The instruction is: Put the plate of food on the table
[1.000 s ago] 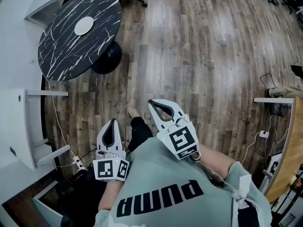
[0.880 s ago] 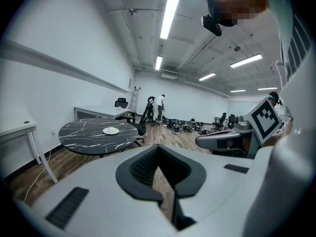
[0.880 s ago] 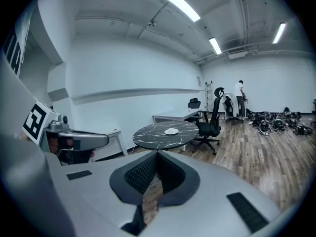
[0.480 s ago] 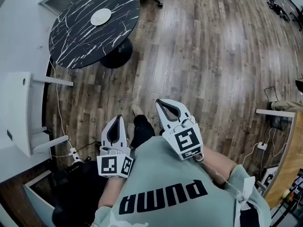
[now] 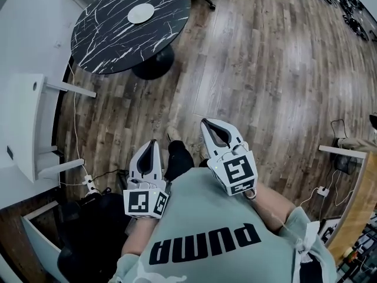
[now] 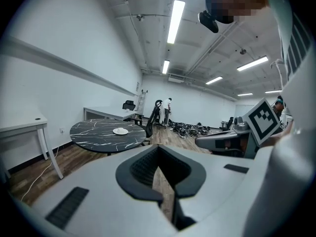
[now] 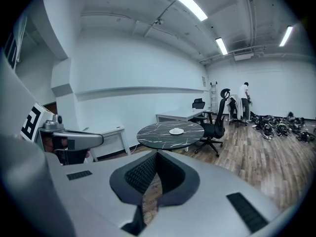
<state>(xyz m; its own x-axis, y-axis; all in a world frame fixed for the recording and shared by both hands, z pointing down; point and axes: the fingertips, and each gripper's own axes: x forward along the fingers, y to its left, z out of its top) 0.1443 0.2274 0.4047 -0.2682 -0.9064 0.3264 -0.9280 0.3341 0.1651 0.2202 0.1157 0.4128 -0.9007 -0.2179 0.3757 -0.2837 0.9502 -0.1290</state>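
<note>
Plate (image 5: 141,13) on round counter (image 5: 112,46), 11 o'clock; left hand-held gripper (image 5: 149,148), right hand-held gripper (image 5: 212,127): jaws pressed together, empty

Bright, even light falls from long white fluorescent ceiling tubes (image 6: 176,21), leaving a pale sheen on the brown wood-plank floor (image 5: 283,69). Shadows are faint. Every view bows strongly at its edges; both gripper views fade to black corners.

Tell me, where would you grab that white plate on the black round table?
Probably its rim. The plate lies flat on the table, so only the thin edge fits between fingers, one above, one below. Come in low from the table's nearer side. It is too far off to judge the rim's lift.
</note>
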